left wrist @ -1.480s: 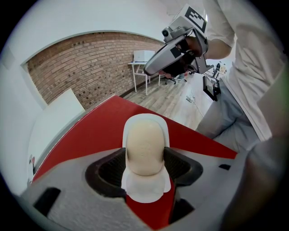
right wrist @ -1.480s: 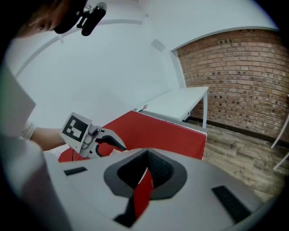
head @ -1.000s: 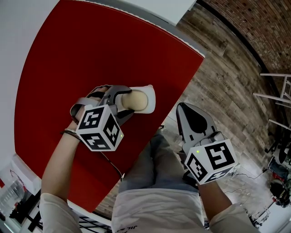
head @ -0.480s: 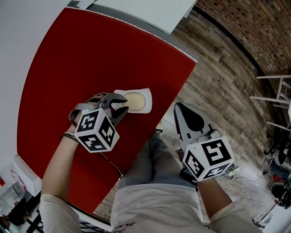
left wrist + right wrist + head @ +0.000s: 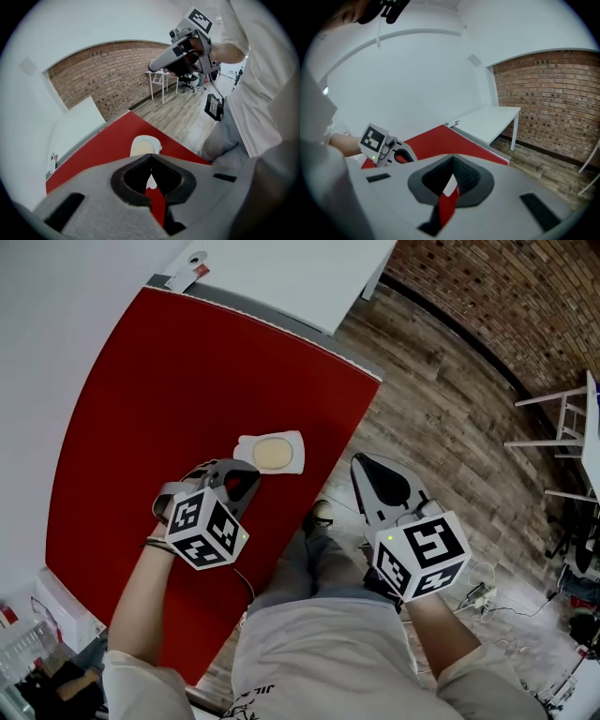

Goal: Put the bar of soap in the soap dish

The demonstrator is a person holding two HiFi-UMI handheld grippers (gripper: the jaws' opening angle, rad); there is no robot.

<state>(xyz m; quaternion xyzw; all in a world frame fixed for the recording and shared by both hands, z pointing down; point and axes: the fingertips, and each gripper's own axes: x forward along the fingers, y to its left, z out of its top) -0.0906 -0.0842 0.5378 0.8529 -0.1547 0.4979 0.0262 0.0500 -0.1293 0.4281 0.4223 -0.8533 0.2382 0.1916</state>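
1. Soap dish (image 5: pixel 296 441): white, shallow, a rounded rectangle. It sits flat on the red bench (image 5: pixel 159 399), close to the bench's near edge where the person stands, about halfway along that edge.
2. Bar of soap (image 5: pixel 272 454): a pale tan oval, smooth, with no print that I can make out. It lies flat inside the dish and fills most of it, with white rim showing all round. Nothing touches it.
3. Left gripper (image 5: pixel 246 476): above the bench, just on the person's side of the dish, pointing steeply down toward it and apart from it. The jaws are closed; in the left gripper view the tips meet, with only red bench and a sliver of dish showing through the gap behind them. Nothing is held.
4. Right gripper (image 5: pixel 362 461): off the bench, out past its near edge over the wooden floor (image 5: pixel 441 399). The jaws are closed and empty; in the right gripper view the tips are together.
5. Both grippers are well apart, with the person's legs between them in the head view.
6. The left gripper view shows the dish beyond the jaw tips, with the soap visible as a tan patch in it.
7. A white table (image 5: pixel 281 277) butts against the bench's far edge.
8. A brick wall (image 5: pixel 506 296) runs beyond the floor.
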